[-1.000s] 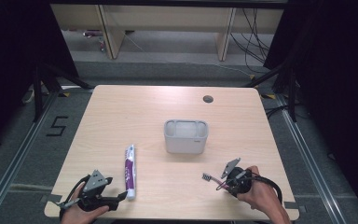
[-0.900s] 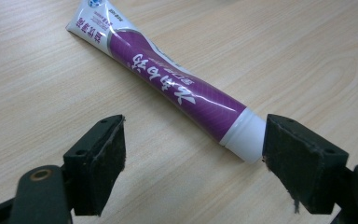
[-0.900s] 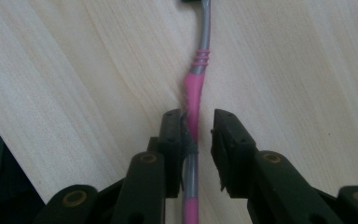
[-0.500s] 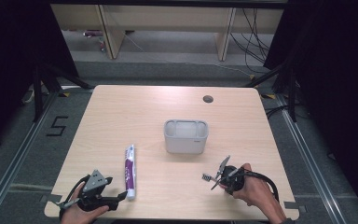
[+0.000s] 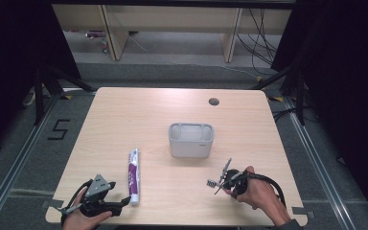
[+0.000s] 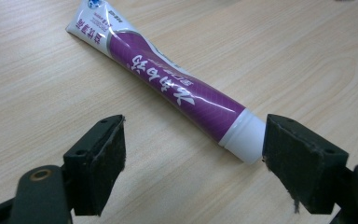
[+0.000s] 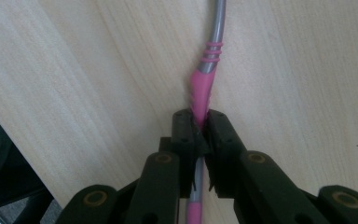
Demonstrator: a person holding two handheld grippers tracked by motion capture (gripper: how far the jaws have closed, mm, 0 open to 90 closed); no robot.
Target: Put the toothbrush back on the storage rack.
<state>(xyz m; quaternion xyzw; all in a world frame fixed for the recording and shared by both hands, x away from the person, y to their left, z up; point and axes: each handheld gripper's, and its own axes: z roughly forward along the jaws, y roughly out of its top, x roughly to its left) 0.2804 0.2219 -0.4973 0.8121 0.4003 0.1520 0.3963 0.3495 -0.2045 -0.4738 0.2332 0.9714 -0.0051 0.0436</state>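
Toothbrush [image 7: 202, 88] lay low and right of centre on the table [image 5: 124, 120], its pink-and-grey handle pinched as the right gripper [image 5: 226, 178] finished closing. Left gripper [image 6: 193, 161] gaped, toothpaste cap [image 6: 244, 135] against one pad. Best lift squarely, since the thin handle might twist.

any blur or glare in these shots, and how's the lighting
High view: table evenly lit, surroundings dark, picture soft. Left gripper view: sharp, faint sheen on the toothpaste tube. Right gripper view: toothbrush blurs toward the far end.
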